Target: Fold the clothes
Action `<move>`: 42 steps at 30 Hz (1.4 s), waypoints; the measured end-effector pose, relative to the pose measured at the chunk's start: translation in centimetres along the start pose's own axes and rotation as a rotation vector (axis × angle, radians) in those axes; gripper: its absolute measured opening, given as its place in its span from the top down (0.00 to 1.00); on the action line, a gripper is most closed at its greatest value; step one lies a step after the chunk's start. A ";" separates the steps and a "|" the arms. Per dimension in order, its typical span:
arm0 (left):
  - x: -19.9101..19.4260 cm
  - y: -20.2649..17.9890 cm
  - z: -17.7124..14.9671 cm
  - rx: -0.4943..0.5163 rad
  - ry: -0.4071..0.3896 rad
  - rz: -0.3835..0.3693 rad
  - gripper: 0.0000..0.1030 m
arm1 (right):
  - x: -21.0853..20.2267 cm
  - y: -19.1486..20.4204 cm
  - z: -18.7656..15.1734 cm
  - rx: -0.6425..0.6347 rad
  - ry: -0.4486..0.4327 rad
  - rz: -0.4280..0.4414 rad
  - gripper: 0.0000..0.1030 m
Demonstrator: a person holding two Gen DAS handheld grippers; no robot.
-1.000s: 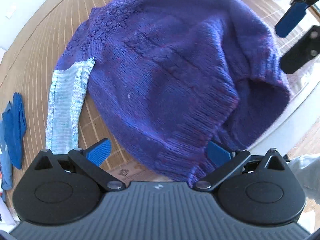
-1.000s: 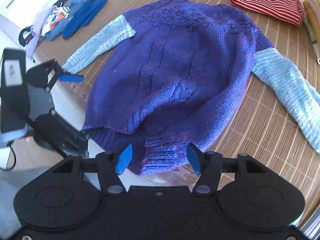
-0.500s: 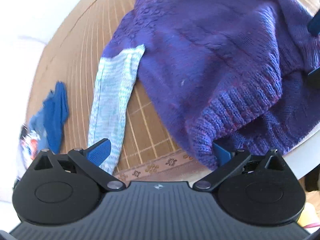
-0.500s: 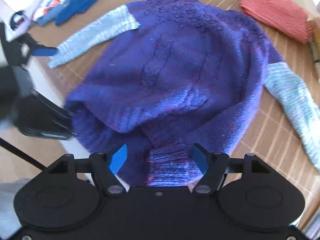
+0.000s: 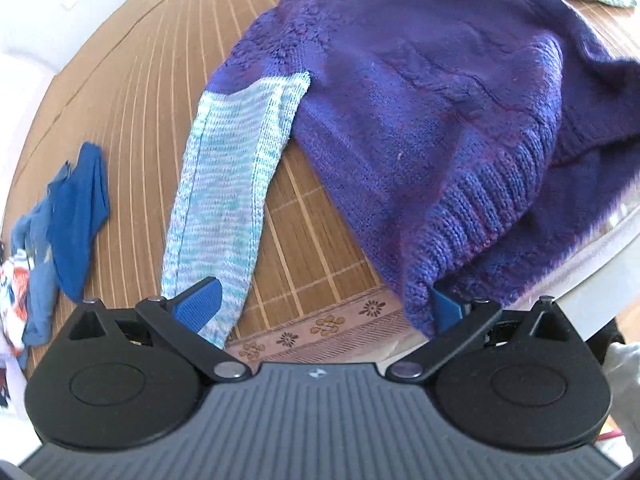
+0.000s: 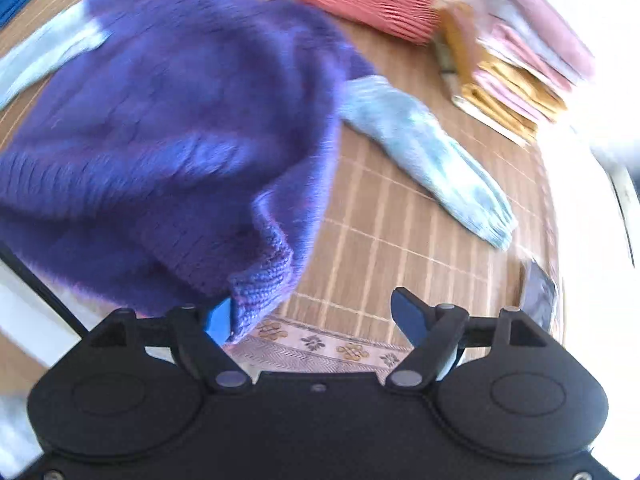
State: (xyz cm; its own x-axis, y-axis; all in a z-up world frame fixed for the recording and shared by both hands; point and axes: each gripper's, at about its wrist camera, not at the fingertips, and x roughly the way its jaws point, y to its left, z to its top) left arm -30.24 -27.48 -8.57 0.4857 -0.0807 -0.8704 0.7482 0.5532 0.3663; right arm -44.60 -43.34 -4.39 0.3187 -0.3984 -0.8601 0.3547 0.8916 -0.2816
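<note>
Between the right gripper's (image 6: 318, 314) spread fingers, which have just been opening, only the mat-covered surface (image 6: 400, 236) shows; the purple sweater's (image 6: 172, 128) hem corner now touches just the left finger. Left gripper (image 5: 322, 306) stays wide, unclenched, now flanked by the pale sleeve (image 5: 228, 184) and hem.

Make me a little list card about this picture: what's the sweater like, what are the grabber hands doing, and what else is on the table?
sweater: purple sweater, pale blue sleeves, spread on the bamboo mat
left gripper: open, hem at one finger
right gripper: open, jaws just widened, hem corner beside one finger
other clothes: red striped garment, folded stack, blue pile
</note>
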 end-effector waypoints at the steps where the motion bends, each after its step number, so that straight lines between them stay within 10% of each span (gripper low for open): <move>1: 0.0 0.4 -0.1 -0.012 -0.001 -0.007 0.00 | 0.2 -0.9 0.1 0.071 0.031 -0.012 0.22; 4: 0.8 1.9 -0.8 -0.113 0.035 -0.043 0.00 | 1.0 -4.5 -0.8 0.289 0.112 -0.024 0.21; 13: 0.9 2.7 -3.1 -0.272 0.097 -0.085 0.00 | 1.5 -10.1 -4.0 0.325 0.112 0.011 0.22; 19: -0.3 0.3 -2.5 -0.220 0.070 -0.021 0.00 | -2.8 -5.6 -2.4 0.002 -0.169 0.263 0.21; 26: -0.7 -2.0 -1.7 -0.144 0.055 0.045 0.00 | -2.1 1.4 -1.7 -0.412 -0.229 0.452 0.23; 30: -0.7 -1.8 -1.6 -0.180 0.042 0.063 0.00 | -1.0 3.4 -3.0 -0.554 -0.251 0.399 0.23; 40: -0.6 2.0 -2.4 -0.408 0.039 0.080 0.00 | 0.4 1.4 -3.8 -0.462 -0.236 0.160 0.26; 42: -1.0 1.7 -2.6 -0.381 0.035 0.078 0.00 | 0.3 0.0 -3.4 -0.367 -0.228 0.162 0.64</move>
State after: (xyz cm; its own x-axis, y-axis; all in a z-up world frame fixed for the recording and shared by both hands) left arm -30.63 -24.31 -7.92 0.5137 -0.0018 -0.8580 0.4853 0.8253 0.2888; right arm -47.45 -42.69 -6.08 0.5440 -0.2483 -0.8015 -0.0375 0.9470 -0.3189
